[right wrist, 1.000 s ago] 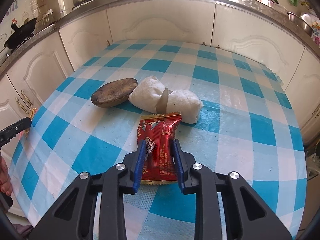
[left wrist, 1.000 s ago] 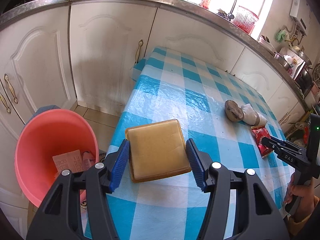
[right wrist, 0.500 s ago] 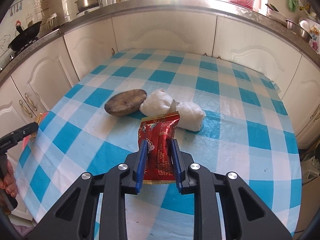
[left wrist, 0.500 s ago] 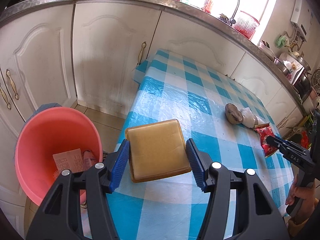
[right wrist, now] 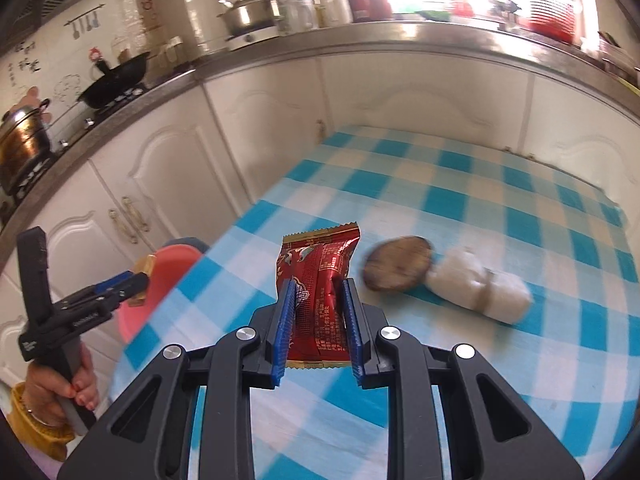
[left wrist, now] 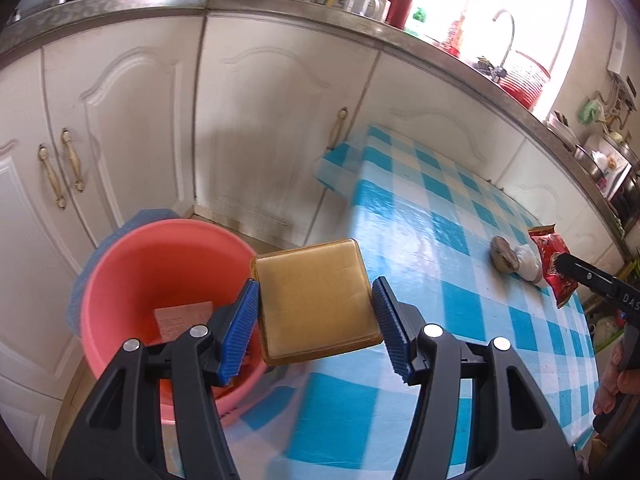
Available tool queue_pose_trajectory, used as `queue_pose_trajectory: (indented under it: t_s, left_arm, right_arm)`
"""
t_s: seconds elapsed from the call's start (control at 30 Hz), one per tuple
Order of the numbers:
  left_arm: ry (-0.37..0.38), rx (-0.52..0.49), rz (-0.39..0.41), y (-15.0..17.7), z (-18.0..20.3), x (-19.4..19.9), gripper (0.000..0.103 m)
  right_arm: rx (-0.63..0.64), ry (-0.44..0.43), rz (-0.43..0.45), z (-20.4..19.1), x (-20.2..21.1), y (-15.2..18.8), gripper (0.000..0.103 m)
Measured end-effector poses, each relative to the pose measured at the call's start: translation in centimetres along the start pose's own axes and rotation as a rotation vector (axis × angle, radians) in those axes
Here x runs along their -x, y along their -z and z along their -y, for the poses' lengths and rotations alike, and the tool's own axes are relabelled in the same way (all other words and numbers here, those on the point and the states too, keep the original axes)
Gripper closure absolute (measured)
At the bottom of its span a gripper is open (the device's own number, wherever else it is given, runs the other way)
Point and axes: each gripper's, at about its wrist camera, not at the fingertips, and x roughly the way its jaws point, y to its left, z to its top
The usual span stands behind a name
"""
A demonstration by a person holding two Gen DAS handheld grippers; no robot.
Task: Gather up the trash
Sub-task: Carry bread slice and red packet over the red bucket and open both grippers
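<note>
Both hands have swung toward the bucket since a moment ago: the tan square piece [left wrist: 316, 300] that lay over the checked cloth now hangs half over the pink bucket [left wrist: 132, 264], and the red snack wrapper [right wrist: 320, 292] has come up off the table. The left gripper [left wrist: 316, 320] has its blue pads clamped on the two sides of the tan piece, carrying it tilted above the bucket's near rim. Inside the bucket lies a slip of printed paper [left wrist: 180, 318]. The right gripper [right wrist: 318, 320] has its jaws pinched narrow on the wrapper, which stands upright between the pads, clear of the blue-and-white tablecloth [right wrist: 500, 208]. Left behind on the cloth are a brown round thing [right wrist: 398, 262] and, touching it, a white bundle [right wrist: 480, 290] with a band around its middle; what either is I can't say, as they are blurred. From the right side the left gripper shows at the table's edge, a hand [right wrist: 60, 392] wrapped around its handle.
</note>
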Motion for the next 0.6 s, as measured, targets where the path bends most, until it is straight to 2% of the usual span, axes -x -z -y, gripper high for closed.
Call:
queue_pose_trajectory:
  t_s: [0.33,0.6]
  left_arm:
    - [-0.133,0.092,0.052,-1.1,-6.2,2.0,0.044]
    - [-0.18,0.137,0.025,-0.5,-9.0,1.3,0.044]
  right_arm:
    - [0.113,-0.245,-0.06,-9.2,-4.4,-3.4,0.077]
    - [0.202,-0.331,-0.125,-15.6,-8.4,-4.1,0.077]
